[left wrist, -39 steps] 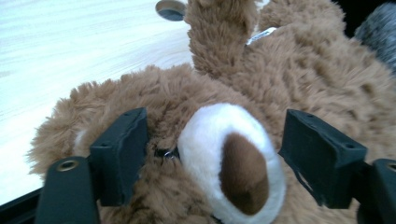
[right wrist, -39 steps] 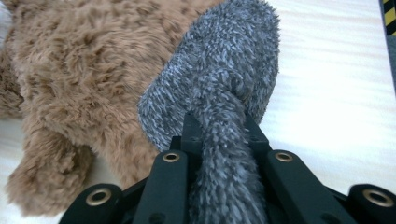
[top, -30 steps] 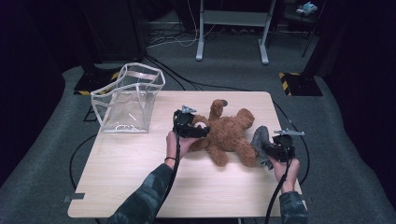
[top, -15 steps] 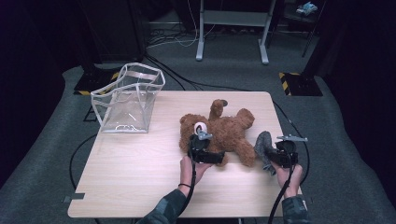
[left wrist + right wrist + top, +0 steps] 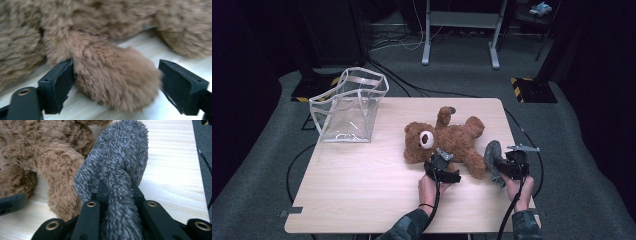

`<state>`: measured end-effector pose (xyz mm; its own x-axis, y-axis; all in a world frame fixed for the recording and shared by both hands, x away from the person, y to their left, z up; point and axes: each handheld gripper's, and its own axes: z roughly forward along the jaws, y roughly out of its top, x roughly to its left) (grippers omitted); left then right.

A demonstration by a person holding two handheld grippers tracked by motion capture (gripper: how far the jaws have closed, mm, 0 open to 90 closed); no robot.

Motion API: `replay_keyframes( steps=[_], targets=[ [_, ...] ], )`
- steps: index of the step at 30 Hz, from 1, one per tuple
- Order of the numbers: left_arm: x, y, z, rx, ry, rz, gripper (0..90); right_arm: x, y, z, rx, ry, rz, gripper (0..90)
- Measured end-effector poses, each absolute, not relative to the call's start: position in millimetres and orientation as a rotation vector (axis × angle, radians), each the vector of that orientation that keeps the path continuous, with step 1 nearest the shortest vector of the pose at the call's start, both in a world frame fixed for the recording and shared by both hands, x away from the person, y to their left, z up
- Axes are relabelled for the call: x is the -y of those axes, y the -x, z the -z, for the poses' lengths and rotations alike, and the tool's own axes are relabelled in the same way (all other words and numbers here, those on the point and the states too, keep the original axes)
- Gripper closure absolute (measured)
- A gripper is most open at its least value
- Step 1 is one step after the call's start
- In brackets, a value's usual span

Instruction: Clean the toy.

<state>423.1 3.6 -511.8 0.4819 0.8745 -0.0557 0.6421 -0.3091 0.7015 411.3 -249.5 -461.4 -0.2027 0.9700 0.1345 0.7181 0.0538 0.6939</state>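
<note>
One brown teddy bear [image 5: 447, 140] lies on its back right of the middle of the bench [image 5: 362, 200], with wide bare board to the bear's left and front and only a narrow strip between the bear and the bench's right edge. One clear plastic bag [image 5: 349, 105] stands well apart from the bear at the far left corner; nothing lies between them. The left tongs [image 5: 116, 82], just closing in, straddle the bear's near arm [image 5: 112, 75] without clamping it, while the right tongs [image 5: 116, 192] are clenched on one grey fuzzy sock [image 5: 117, 160] beside the bear's leg.
</note>
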Motion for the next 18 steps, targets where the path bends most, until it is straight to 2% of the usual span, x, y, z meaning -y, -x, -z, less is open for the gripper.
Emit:
replay_keyframes(
  steps=[7,12,18],
  targets=[
    [-9,-423,518,-1.276,-2.021,-0.463,37.5,249,-411,467,-1.966,-1.714,-0.935,76.8],
    [-12,-422,517,-1.259,-2.014,-0.475,57.9,250,-412,467,-1.966,-1.712,-0.937,76.8],
    [-21,-426,514,-1.217,-2.024,-0.457,67.0,252,-412,469,-1.964,-1.720,-0.933,76.8]
  ],
)
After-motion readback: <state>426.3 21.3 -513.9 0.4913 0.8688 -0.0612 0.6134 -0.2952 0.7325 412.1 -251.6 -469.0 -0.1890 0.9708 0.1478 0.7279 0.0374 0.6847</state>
